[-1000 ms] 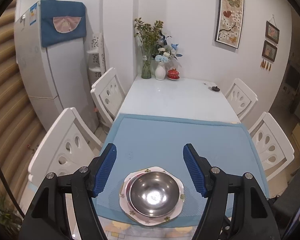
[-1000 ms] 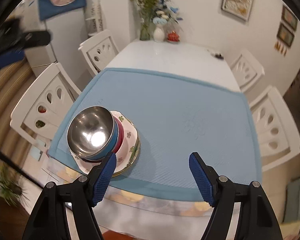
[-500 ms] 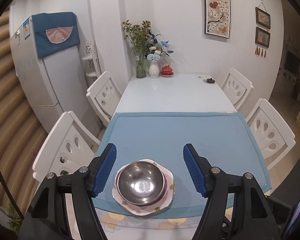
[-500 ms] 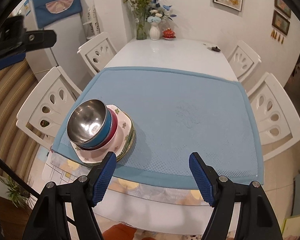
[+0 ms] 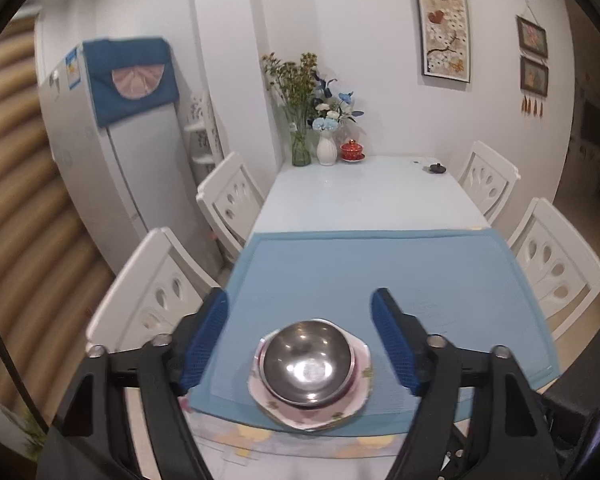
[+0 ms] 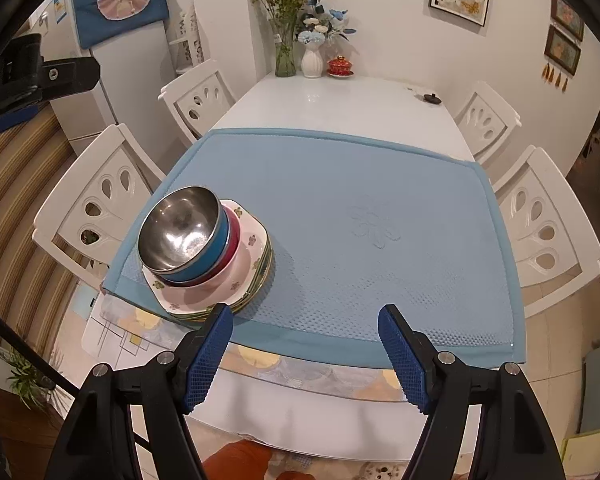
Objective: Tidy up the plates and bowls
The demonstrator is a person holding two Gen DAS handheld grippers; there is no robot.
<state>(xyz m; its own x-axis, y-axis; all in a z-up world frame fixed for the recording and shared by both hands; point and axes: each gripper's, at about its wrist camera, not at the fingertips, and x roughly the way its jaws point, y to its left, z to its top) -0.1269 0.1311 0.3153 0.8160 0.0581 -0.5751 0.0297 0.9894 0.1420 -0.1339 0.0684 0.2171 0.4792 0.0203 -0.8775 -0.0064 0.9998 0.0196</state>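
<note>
A steel bowl point(image 6: 178, 234) sits nested in a blue bowl point(image 6: 210, 254) and a red bowl point(image 6: 231, 245), on a stack of floral plates point(image 6: 246, 280) at the near left corner of the blue mat point(image 6: 360, 220). The same stack, steel bowl point(image 5: 308, 362) on plates point(image 5: 360, 376), shows in the left wrist view. My left gripper point(image 5: 300, 340) is open and empty, held high above the stack. My right gripper point(image 6: 306, 356) is open and empty, above the table's near edge, right of the stack.
The white table point(image 6: 340, 100) carries flower vases point(image 6: 312, 60), a red lidded cup point(image 6: 340, 67) and a small black object point(image 6: 432, 98) at the far end. White chairs point(image 6: 100, 200) stand on both sides. A fridge point(image 5: 120, 152) stands at the left.
Both grippers have drawn back and up from the stack, which looks smaller and farther. The stack has not moved.
</note>
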